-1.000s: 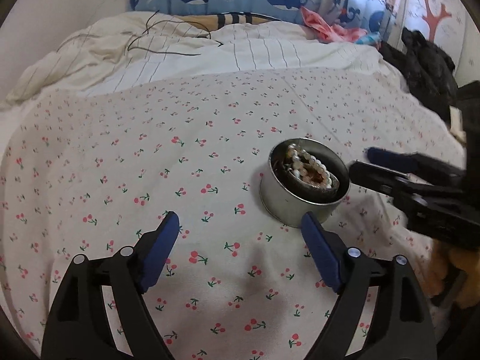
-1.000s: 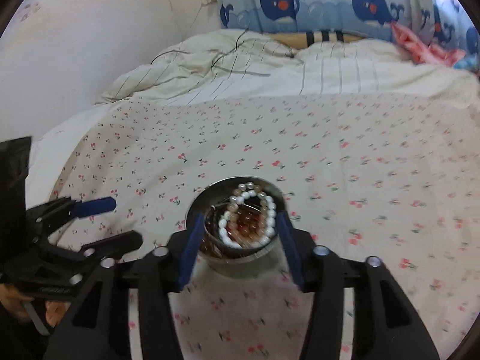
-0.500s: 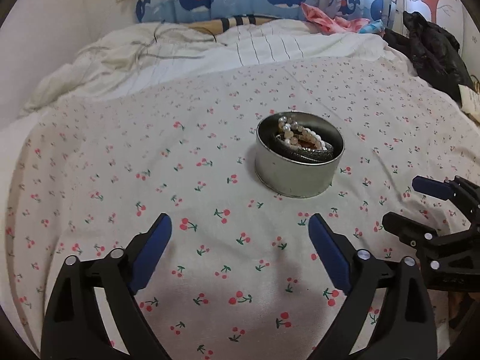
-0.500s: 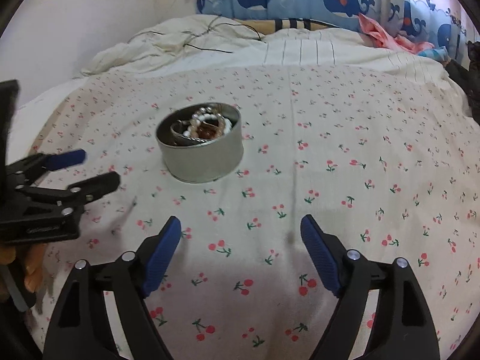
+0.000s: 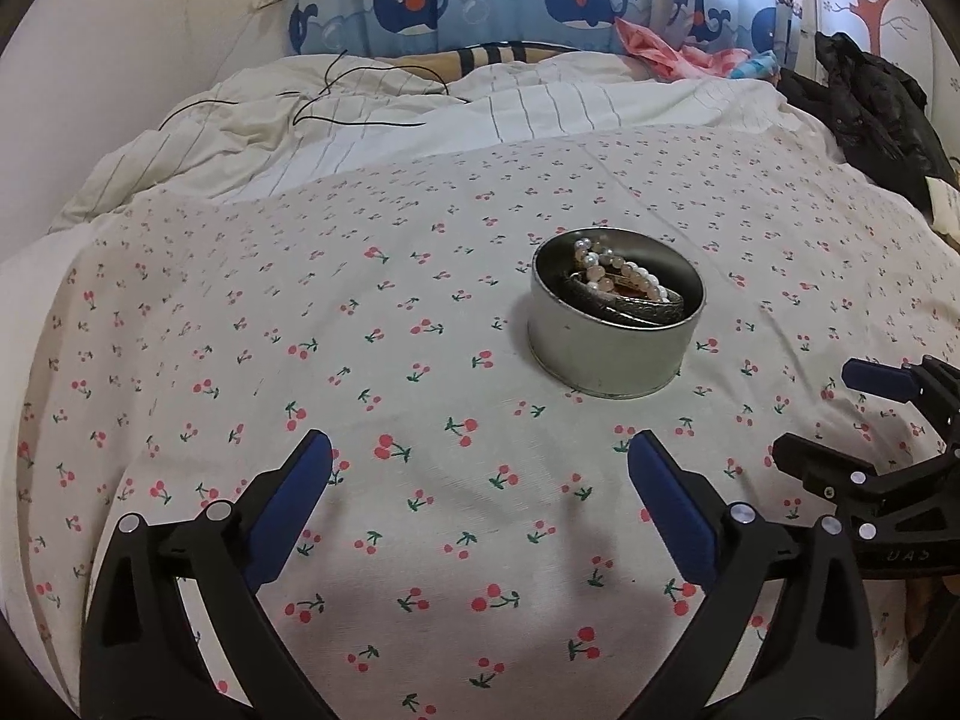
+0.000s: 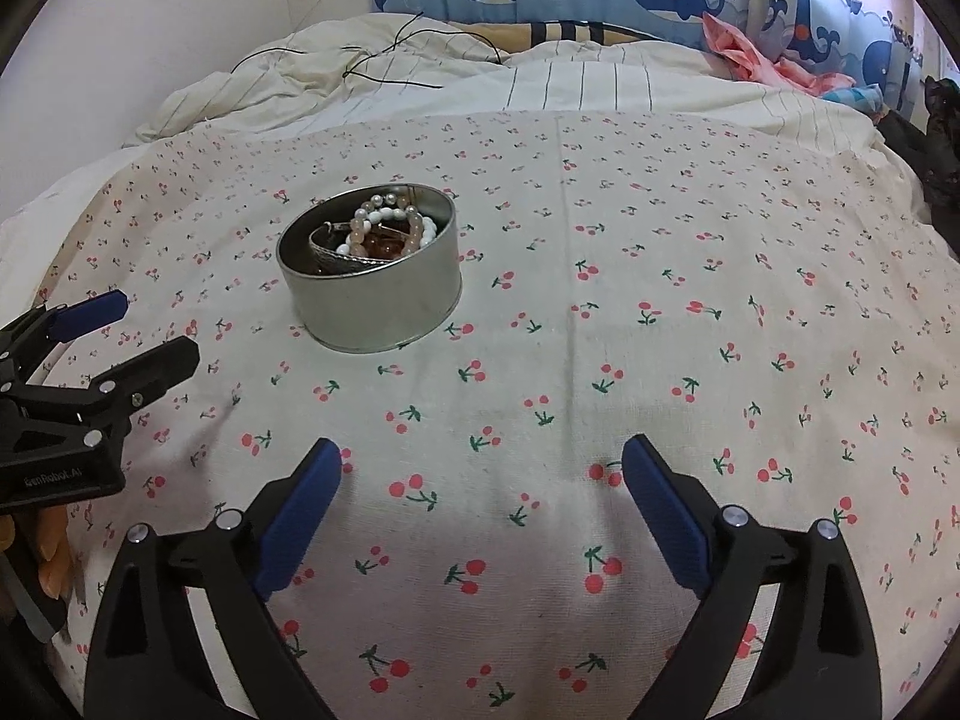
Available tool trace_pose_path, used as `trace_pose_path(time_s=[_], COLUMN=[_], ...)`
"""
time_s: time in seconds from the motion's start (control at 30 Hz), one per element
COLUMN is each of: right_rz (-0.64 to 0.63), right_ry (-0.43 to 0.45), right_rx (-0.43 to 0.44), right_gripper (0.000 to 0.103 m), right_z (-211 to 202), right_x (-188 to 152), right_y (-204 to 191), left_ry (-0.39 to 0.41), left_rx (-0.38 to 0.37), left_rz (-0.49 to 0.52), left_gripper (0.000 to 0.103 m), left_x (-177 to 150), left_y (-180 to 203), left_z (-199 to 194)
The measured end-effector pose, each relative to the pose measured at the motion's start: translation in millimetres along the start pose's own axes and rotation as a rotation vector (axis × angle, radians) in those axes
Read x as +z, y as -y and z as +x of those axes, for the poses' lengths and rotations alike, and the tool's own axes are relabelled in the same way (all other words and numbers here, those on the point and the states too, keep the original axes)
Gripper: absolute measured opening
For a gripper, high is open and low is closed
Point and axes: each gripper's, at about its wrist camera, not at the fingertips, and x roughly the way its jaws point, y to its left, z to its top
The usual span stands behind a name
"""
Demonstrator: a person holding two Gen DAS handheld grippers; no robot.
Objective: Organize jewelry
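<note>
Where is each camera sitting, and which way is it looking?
Left wrist: sits on the left gripper, looking forward over the cherry-print sheet at the tin ahead-right; its own open jaws show, and the right gripper at the right edge.
Right wrist: sits on the right gripper, tin ahead-left; own open jaws show, and the left gripper at the left edge.
Shared: tin, bracelets, sheet, whale curtain.

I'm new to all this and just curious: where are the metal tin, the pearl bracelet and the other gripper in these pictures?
metal tin (image 5: 606, 354): left wrist view, on its outer side wall.
pearl bracelet (image 5: 624, 271): left wrist view, on a bead near the strand's middle.
right gripper (image 5: 834, 417): left wrist view, midway between its two fingertips.
</note>
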Motion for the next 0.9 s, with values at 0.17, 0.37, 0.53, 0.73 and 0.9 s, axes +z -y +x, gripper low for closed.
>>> trace_pose_path(time_s=[0.17,0.37,0.53,0.73,0.9], right_rz=[0.002,0.018,0.007,-0.035,-0.057], right_ry=[-0.003,-0.044,-0.120,-0.146,-0.146], right_rx=[-0.007,-0.026,-0.057,-0.097,-0.119], right_gripper=[0.091,0.094,0.095,0.096,0.096], right_z=[0.9,8.4,20.5,25.5,26.0], right_x=[0.0,-1.3,-3.5,-7.8,-8.8], right_y=[1.1,4.3,3.3,-3.1,-7.0], left_ry=[0.002,-0.077,-0.190,-0.216,-0.209], left_rx=[-0.001,-0.029,-0.070,-0.082,-0.093], left_rz=[0.010,0.013,-0.048,-0.071,-0.079], left_gripper=[0.095,0.095,0.095,0.096,0.096], left_x=[-1.8,-8.4,-16.5,-22.5,-23.5], left_y=[0.3,5.0,-4.4,-6.1,-7.2], left_z=[0.5,18.4,42.1,49.1,49.5])
